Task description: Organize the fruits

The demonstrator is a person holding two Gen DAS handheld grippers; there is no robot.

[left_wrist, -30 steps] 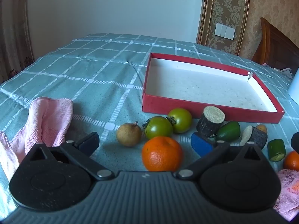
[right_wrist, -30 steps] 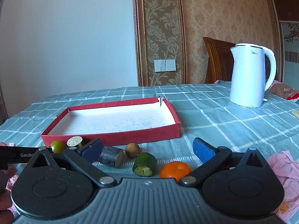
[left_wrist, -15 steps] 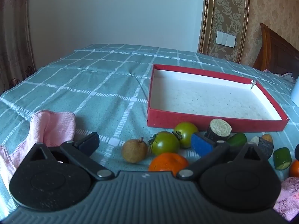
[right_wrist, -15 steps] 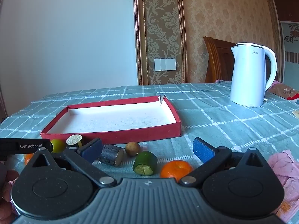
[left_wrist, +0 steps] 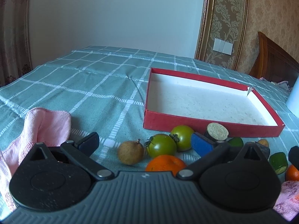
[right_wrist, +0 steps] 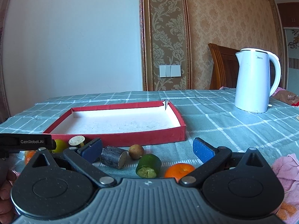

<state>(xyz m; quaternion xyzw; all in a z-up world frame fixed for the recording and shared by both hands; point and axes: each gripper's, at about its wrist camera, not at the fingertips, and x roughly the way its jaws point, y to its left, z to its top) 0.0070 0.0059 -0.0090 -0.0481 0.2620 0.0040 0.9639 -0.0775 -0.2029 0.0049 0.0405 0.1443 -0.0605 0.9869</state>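
A shallow red box with a white floor lies on the checked cloth. In front of it sit two green tomatoes, a brown longan and an orange, all between the spread fingers of my left gripper, which is open and holds nothing. My right gripper is open too, low over a dark cane piece, a second longan, a green cut fruit and another orange.
A pink towel lies at the left. A white kettle stands at the back right, with a wooden chair behind the table. Another pink cloth lies at the right. A hand holds the left tool.
The left gripper has drawn back and tilted up, so the orange now sits low against its body. The right gripper has barely moved. Both stay open.
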